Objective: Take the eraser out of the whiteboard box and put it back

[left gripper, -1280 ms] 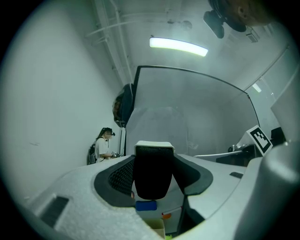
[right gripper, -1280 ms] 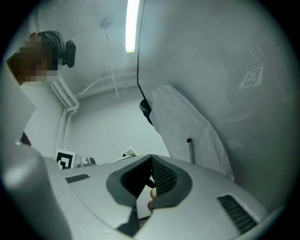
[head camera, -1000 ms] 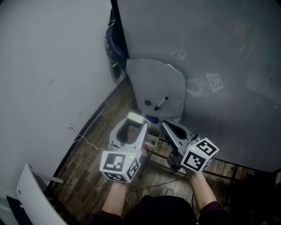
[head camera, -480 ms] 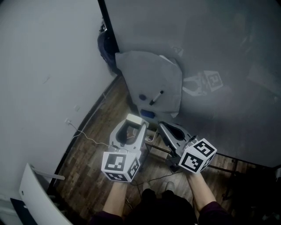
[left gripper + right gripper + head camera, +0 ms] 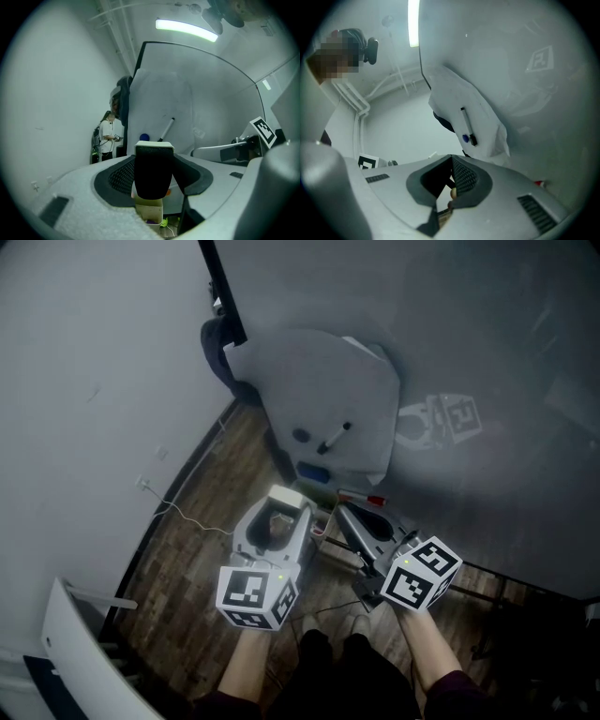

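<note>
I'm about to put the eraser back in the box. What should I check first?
1. The eraser clamped in the left gripper: ok.
2. The eraser sits upright in the grip: ok.
3. Jaws of the right gripper together, nothing between: ok.
4. The box in sight below the eraser: ok.
5. Free room inside the box: cannot tell.
6. The marker on the board clear of both grippers: ok.

forearms point(image 5: 246, 673) cut off at btm edge, far person point(image 5: 108, 137) v. small
</note>
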{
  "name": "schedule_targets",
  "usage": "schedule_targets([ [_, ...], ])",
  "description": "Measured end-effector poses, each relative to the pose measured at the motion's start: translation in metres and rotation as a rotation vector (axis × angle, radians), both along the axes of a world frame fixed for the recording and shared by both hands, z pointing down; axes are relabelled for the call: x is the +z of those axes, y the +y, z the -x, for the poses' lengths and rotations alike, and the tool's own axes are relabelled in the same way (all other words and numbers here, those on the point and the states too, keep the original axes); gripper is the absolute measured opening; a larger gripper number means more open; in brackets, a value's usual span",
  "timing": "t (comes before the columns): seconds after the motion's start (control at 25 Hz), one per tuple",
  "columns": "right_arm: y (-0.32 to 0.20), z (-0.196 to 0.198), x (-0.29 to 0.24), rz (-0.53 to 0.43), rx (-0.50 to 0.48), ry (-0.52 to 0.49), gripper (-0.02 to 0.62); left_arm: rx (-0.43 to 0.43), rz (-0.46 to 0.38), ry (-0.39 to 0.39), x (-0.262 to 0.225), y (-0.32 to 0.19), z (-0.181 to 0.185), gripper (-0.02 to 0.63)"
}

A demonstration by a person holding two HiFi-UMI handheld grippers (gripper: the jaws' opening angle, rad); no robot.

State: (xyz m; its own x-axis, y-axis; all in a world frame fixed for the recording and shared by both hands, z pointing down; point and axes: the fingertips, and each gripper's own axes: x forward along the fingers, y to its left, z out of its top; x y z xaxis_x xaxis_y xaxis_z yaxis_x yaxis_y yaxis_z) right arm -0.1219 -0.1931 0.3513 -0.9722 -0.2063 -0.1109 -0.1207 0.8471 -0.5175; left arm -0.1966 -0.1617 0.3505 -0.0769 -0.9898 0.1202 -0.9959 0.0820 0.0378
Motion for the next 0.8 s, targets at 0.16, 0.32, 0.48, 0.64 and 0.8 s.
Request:
schedule_targets([
  [0.16, 0.000, 0.004, 0.007, 0.009, -0.006, 0.004, 0.003, -0.003, 0.013, -0.004, 0.008, -0.002, 0.003, 0.235],
  [0.32, -0.001, 0.006, 0.013, 0.022, -0.006, 0.014, 0.003, -0.007, 0.031, -0.003, 0.017, -0.004, 0.006, 0.235],
  [0.48, -0.003, 0.007, 0.019, 0.042, -0.006, 0.024, 0.003, -0.013, 0.052, -0.008, 0.029, -0.008, 0.009, 0.235],
  [0.64, -0.004, 0.009, 0.030, 0.068, -0.005, 0.037, 0.003, -0.014, 0.076, 0.001, 0.046, -0.012, 0.013, 0.235],
  [0.8, -0.007, 0.011, 0.052, 0.088, -0.009, 0.052, 0.003, -0.014, 0.098, 0.009, 0.072, -0.018, 0.015, 0.235],
])
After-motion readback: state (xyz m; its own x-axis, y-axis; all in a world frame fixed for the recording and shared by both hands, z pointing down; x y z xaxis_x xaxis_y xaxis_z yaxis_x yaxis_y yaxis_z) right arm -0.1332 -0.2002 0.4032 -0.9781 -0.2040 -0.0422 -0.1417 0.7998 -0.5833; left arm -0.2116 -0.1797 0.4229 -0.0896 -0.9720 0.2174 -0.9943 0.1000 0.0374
